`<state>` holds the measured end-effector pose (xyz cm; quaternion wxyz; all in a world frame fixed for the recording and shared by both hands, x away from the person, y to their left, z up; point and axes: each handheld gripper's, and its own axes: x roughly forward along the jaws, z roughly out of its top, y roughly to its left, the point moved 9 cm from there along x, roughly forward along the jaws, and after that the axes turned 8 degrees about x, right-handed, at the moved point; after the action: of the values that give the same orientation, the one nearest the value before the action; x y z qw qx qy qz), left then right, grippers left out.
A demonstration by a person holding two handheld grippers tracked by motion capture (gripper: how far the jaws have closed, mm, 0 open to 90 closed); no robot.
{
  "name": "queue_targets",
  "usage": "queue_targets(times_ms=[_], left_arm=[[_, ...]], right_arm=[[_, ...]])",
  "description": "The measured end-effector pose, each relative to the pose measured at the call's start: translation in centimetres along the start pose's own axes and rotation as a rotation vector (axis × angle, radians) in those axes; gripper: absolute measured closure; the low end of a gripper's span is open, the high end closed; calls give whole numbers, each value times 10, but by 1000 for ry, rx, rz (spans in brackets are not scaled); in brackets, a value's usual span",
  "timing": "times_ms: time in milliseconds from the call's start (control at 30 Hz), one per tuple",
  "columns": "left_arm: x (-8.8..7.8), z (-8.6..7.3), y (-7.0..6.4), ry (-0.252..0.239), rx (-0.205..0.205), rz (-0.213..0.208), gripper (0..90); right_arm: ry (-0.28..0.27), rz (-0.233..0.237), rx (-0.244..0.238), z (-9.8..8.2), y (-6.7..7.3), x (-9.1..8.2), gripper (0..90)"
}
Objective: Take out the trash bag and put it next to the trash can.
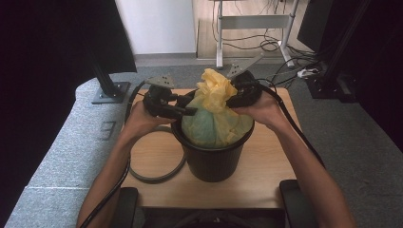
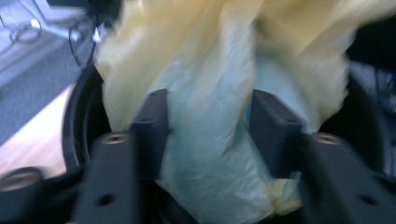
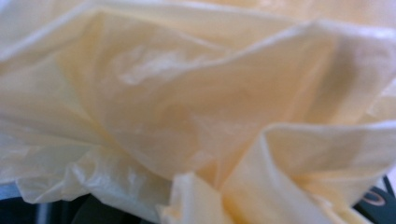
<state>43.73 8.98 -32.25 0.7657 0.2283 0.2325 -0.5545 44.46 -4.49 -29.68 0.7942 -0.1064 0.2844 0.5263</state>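
Note:
A black bucket (image 1: 214, 161) stands mid-table with a yellow plastic bag (image 1: 216, 114) inside it. The bag's top is gathered into a bunch that rises above the rim. My left gripper (image 1: 192, 107) reaches in from the left at the bag's neck. In the left gripper view its jaws (image 2: 210, 135) stand apart with the bag (image 2: 210, 93) loosely between them, and the bucket's rim (image 2: 77, 116) curves behind. My right gripper (image 1: 233, 100) presses against the bunch from the right. In the right gripper view the bag's folds (image 3: 187, 116) converge at the bottom, covering the jaws.
A grey ring (image 1: 157, 178) lies flat on the wooden table (image 1: 266, 171), left of the bucket. A black stand (image 1: 107, 80) rises at the far left corner. A metal desk frame (image 1: 252, 21) and floor cables (image 1: 294, 71) are beyond the table.

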Motion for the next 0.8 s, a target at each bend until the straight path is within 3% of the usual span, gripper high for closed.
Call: queue_targets(times_ms=[67,133,200,333,433,500,567,633,700,800], left_arm=[[7,-2,-2,36,12,-18,717],[11,4,-1,36,36,5,869],[11,15,-2,6,47,3,895],[10,36,-8,-66,57,-26,899],[10,51,-16,-125,73,-77,900],[12,57,-22,-135,84,-102,900],[14,55,-21,-117,89,-90,900],[12,51,-17,-121,68,-87,892],[11,44,-13,-106,44,-63,779],[9,36,-7,-78,19,-23,590]], right_arm=[[-5,24,-9,3,4,0,807],[8,39,-22,3,9,4,795],[28,47,-36,2,12,9,742],[67,62,-40,0,17,19,370],[78,58,-51,0,23,30,236],[92,47,-56,-2,27,38,266],[110,25,-66,-4,26,43,451],[120,-4,-66,-6,22,43,640],[132,-4,-59,-8,19,42,758],[161,-1,-50,-11,15,41,799]])
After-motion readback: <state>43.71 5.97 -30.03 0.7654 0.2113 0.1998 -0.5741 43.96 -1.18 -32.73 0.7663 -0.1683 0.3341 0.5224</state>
